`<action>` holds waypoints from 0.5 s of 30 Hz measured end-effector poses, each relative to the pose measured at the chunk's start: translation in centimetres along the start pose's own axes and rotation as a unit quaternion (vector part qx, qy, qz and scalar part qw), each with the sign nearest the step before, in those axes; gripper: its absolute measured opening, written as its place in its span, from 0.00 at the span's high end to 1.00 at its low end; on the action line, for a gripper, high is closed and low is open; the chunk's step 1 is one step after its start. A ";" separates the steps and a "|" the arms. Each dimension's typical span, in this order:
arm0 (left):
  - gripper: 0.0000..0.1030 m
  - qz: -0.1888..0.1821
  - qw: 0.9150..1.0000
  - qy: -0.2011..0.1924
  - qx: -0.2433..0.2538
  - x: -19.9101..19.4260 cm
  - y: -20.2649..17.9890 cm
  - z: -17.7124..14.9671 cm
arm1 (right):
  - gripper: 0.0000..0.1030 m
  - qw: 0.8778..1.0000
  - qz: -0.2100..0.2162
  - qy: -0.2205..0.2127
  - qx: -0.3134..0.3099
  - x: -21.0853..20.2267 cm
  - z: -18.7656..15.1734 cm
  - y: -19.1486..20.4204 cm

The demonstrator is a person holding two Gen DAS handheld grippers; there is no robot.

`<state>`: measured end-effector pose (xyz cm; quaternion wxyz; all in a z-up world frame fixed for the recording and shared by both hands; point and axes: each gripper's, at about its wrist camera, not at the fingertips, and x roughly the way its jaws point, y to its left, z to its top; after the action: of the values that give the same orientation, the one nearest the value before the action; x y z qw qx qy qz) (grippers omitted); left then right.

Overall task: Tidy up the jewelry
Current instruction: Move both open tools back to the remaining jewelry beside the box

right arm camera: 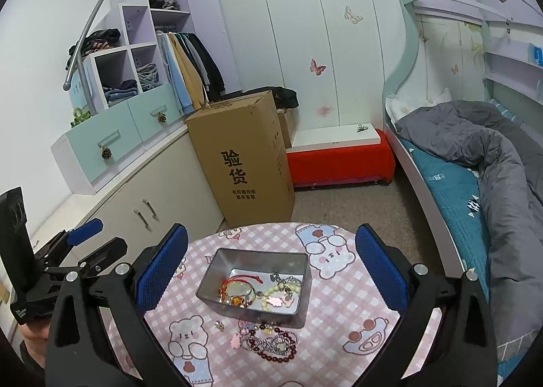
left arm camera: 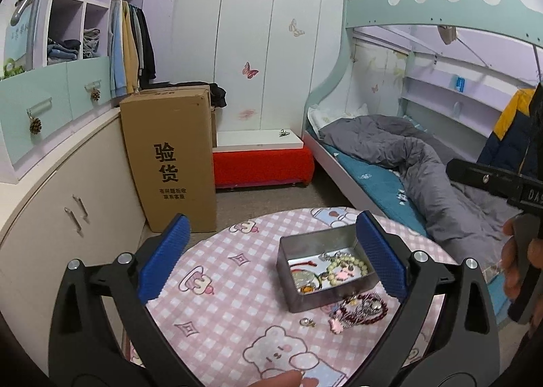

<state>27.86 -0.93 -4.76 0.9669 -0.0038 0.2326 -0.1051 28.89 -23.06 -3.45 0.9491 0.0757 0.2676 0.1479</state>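
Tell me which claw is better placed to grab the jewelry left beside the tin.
Right, probably. The right claw is open with the loose pile centred under it; from the left claw, also open, the pile lies off to the right.

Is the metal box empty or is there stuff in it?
Not empty. The open metal box already holds a bead bracelet and a red-string bracelet; more jewelry lies outside on the table.

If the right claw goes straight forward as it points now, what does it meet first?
Probably the grey rectangular metal tin on the pink checked tablecloth; the open right claw frames it, though depth is unclear.
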 end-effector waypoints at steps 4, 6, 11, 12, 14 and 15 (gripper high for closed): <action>0.07 -0.001 1.000 0.009 -0.002 -0.3 0.3 -1.2 | 0.08 1.000 -0.005 0.003 0.002 -0.5 -0.8 -0.4; 0.07 -0.001 1.000 0.016 -0.006 -0.3 0.5 -1.9 | 0.08 1.000 -0.009 0.005 0.005 -0.7 -1.3 -0.7; 0.07 -0.009 0.999 0.034 -0.013 -0.2 0.9 -4.0 | 0.08 1.000 -0.012 0.010 0.014 -1.2 -2.6 -1.3; 0.07 -0.012 0.999 0.039 -0.014 -0.1 0.9 -4.4 | 0.08 1.000 -0.012 0.013 0.016 -1.3 -3.0 -1.4; 0.07 -0.015 0.999 0.050 -0.013 0.3 0.9 -5.3 | 0.08 1.000 -0.013 0.020 0.019 -1.3 -3.8 -1.6; 0.07 -0.015 0.998 0.055 -0.012 0.4 0.9 -5.7 | 0.08 0.999 -0.013 0.023 0.022 -1.3 -4.2 -1.7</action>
<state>25.86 0.06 -10.05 0.9507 -0.0133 0.2868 -0.1168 26.02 -24.81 -6.71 0.9428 0.0895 0.2932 0.1313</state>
